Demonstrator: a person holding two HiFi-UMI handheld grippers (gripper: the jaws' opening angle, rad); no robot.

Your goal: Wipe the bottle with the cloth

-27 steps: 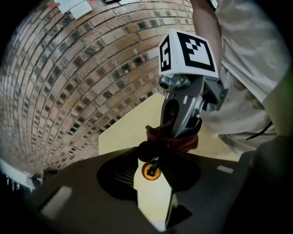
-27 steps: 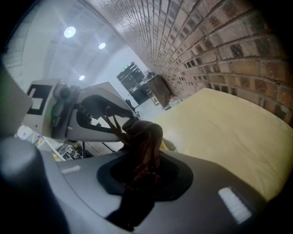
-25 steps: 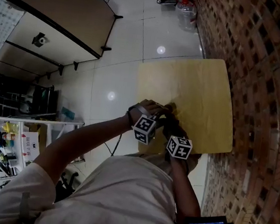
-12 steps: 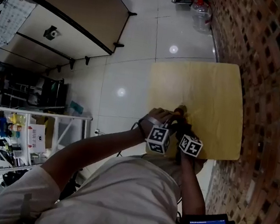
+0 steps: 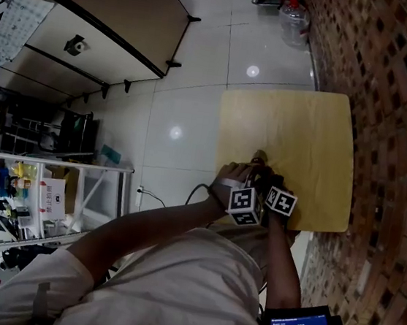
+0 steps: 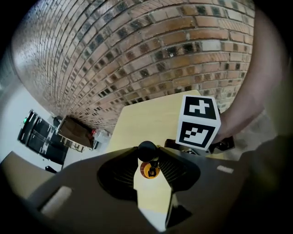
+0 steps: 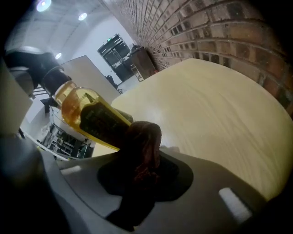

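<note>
The bottle (image 7: 91, 119) and the cloth (image 7: 144, 137) are mostly hidden in the head view, under the hands and marker cubes at the near edge of the table (image 5: 303, 133). In the right gripper view the bottle is held tilted, and its lower end is covered by the dark cloth. The cloth is clamped in the right gripper (image 7: 141, 164) and pressed to the label. The left gripper (image 6: 150, 160) is closed narrowly on the bottle's capped end — little else of the bottle is seen there. Since a second ago the two cubes have been brought together, side by side.
</note>
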